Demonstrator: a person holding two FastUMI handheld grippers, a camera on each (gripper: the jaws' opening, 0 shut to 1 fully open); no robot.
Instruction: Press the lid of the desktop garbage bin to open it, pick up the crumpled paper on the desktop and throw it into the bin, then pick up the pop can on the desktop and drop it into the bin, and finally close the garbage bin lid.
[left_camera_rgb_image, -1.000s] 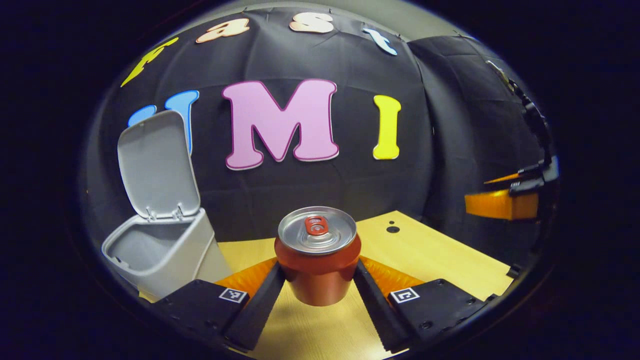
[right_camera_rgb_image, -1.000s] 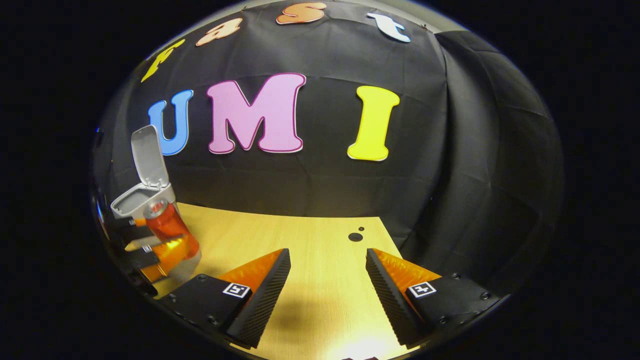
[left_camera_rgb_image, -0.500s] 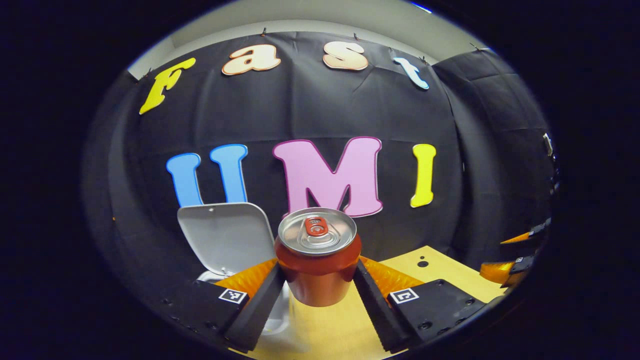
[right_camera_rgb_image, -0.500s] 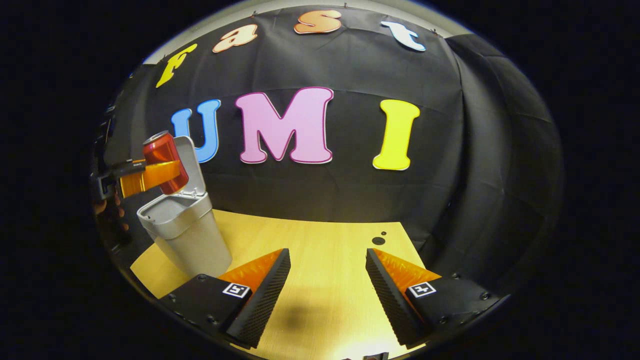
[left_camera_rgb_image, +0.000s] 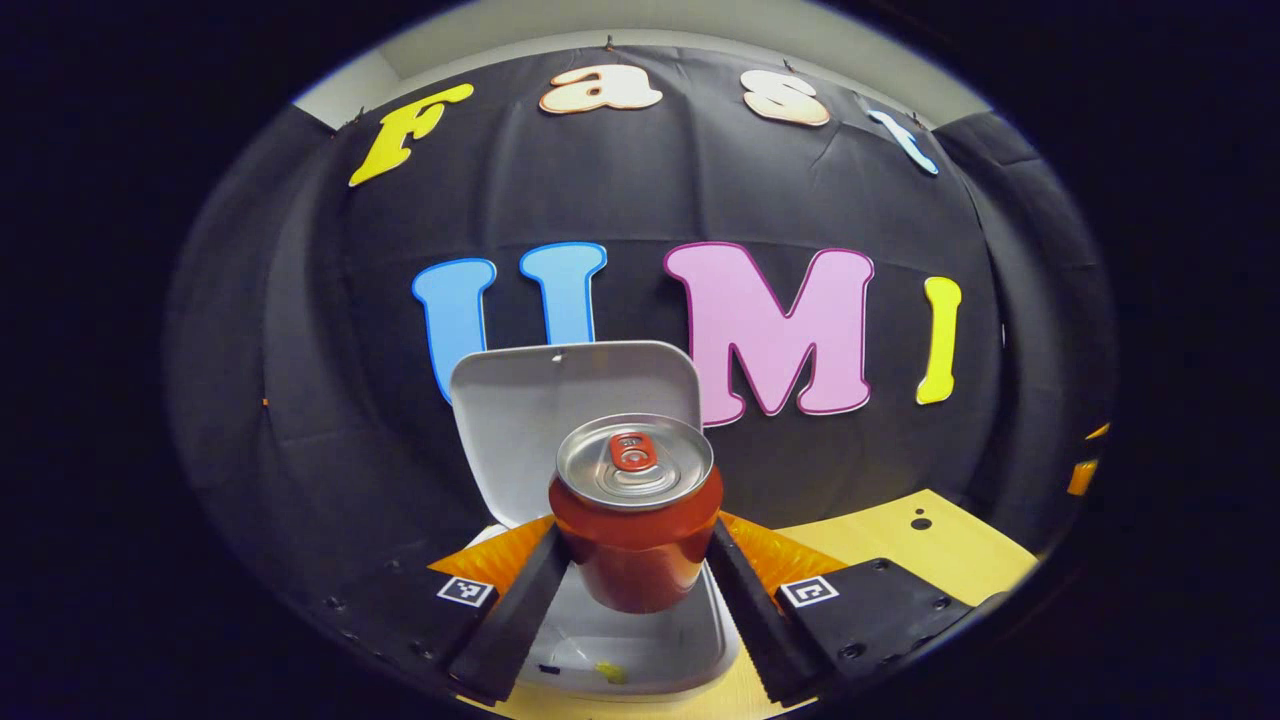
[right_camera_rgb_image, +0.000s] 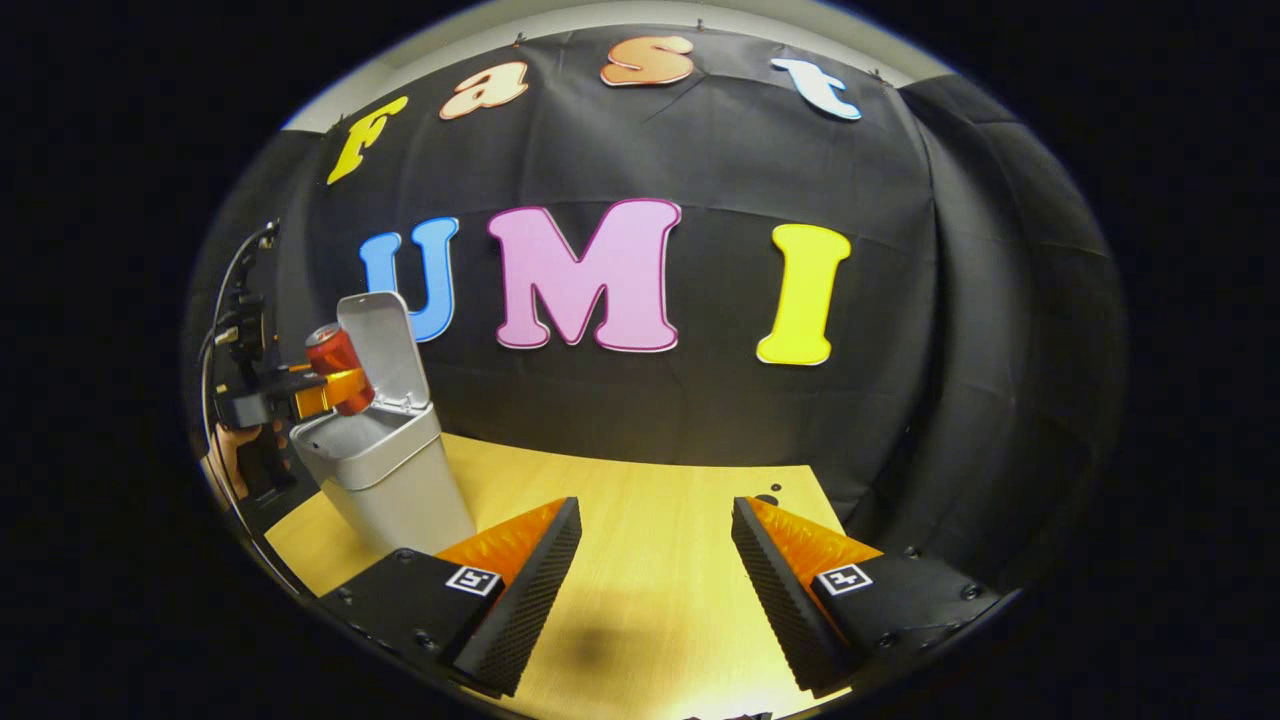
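Pop can (left_camera_rgb_image: 635, 520) sits upright between the 2 fingers of the left gripper (left_camera_rgb_image: 636, 590), which clamp its sides, tab end up and long axis vertical. It hangs directly above the open mouth of the garbage bin (left_camera_rgb_image: 640, 650), whose lid (left_camera_rgb_image: 575, 400) stands raised just behind. In the right gripper view the can hovers over the bin at far left. The right gripper (right_camera_rgb_image: 655, 590) waits spread wide and empty above the table (right_camera_rgb_image: 640, 500), well apart.

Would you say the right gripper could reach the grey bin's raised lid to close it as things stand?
Probably not yet: the left gripper holds the red metal pop can over the grey plastic bin, before its raised lid. The right gripper is open.
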